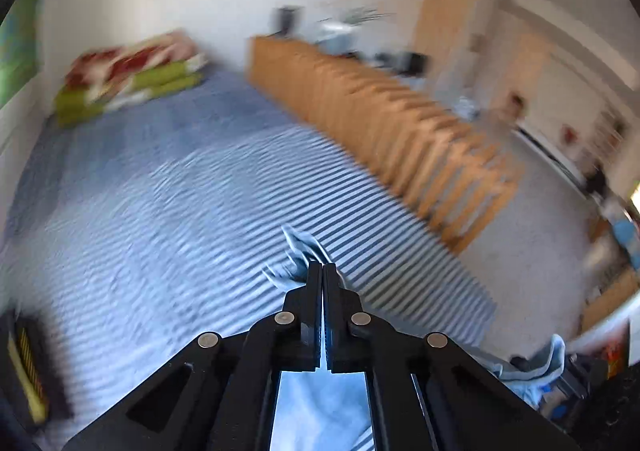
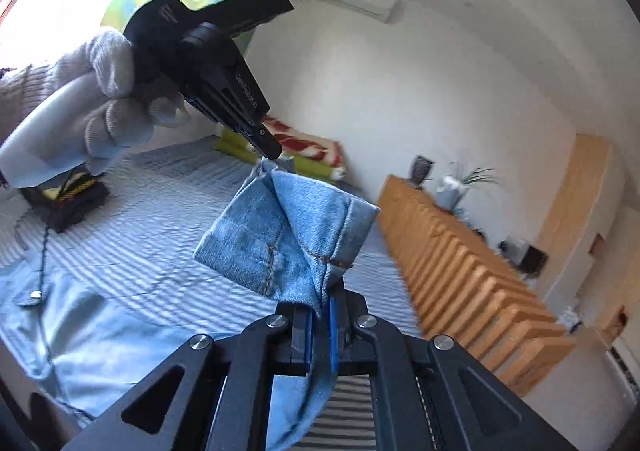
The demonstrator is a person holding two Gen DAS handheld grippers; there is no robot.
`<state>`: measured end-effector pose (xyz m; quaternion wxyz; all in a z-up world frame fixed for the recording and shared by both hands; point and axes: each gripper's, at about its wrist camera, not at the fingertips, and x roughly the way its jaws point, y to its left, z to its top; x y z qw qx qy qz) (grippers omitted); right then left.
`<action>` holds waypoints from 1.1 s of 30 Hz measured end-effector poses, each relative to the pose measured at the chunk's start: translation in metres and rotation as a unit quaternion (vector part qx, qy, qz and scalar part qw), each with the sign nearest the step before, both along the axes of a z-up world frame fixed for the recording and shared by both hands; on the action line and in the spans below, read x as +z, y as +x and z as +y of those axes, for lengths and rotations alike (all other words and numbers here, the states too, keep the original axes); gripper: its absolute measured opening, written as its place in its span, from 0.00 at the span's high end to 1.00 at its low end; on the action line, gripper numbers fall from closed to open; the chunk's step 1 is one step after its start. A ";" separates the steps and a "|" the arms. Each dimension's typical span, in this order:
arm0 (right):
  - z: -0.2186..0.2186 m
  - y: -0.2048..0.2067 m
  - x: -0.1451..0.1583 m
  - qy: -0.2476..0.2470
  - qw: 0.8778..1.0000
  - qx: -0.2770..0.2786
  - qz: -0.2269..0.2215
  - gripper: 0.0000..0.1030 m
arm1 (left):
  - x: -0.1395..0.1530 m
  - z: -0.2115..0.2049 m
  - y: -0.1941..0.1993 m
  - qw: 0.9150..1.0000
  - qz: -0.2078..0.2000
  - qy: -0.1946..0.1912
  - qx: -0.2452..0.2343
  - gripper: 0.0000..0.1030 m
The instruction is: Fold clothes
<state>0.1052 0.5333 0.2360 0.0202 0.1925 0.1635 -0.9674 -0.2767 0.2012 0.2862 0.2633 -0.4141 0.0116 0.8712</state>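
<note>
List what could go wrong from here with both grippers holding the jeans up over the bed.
1. The left gripper pinches only the very corner of the jeans; that thin bite could slip free.
2. The right gripper clamps a bunched seam, so the fold may come out crooked.
3. The rest of the denim trails on the striped bedcover near a black box and could snag it.

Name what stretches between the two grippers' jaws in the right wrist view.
The hem end of the light blue jeans spans from the left gripper to the right gripper; both clamp it, above the striped bed.
</note>
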 end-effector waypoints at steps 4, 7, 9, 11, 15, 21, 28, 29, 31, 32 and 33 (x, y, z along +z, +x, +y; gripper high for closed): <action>-0.080 0.010 -0.041 -0.018 0.996 0.075 -0.033 0.95 | -0.051 -0.114 0.028 0.996 -0.041 -0.001 0.075 1.00; -0.145 0.011 -0.079 -0.022 0.988 0.131 -0.074 0.95 | -0.107 -0.199 0.057 0.988 -0.079 0.001 0.133 1.00; -0.190 0.020 -0.112 0.015 0.984 0.154 -0.087 0.95 | -0.142 -0.243 0.072 0.981 -0.100 0.007 0.167 1.00; -0.216 0.032 -0.138 0.039 0.976 0.186 -0.108 0.95 | -0.175 -0.274 0.102 0.978 -0.121 0.017 0.170 1.00; -0.214 0.020 -0.145 0.038 0.970 0.189 -0.149 0.95 | -0.223 -0.291 0.149 0.978 -0.139 0.027 0.152 1.00; -0.115 -0.047 -0.085 -0.043 0.984 0.076 -0.153 0.95 | -0.236 -0.260 0.166 0.982 -0.138 0.073 0.106 1.00; 0.021 -0.066 -0.136 -0.091 0.967 -0.082 -0.225 0.95 | -0.258 -0.158 0.165 0.979 -0.174 0.104 0.006 0.86; 0.032 -0.064 -0.152 -0.102 0.961 -0.090 -0.242 0.95 | -0.265 -0.140 0.164 0.977 -0.185 0.103 -0.002 0.83; 0.050 -0.058 -0.169 -0.114 0.955 -0.105 -0.253 0.95 | -0.284 -0.104 0.164 0.973 -0.207 0.102 -0.020 0.76; 0.061 -0.054 -0.177 -0.128 0.951 -0.110 -0.257 0.95 | -0.291 -0.084 0.167 0.970 -0.219 0.106 -0.027 0.71; 0.068 -0.050 -0.181 -0.144 0.949 -0.109 -0.260 0.95 | -0.298 -0.064 0.169 0.966 -0.230 0.109 -0.035 0.68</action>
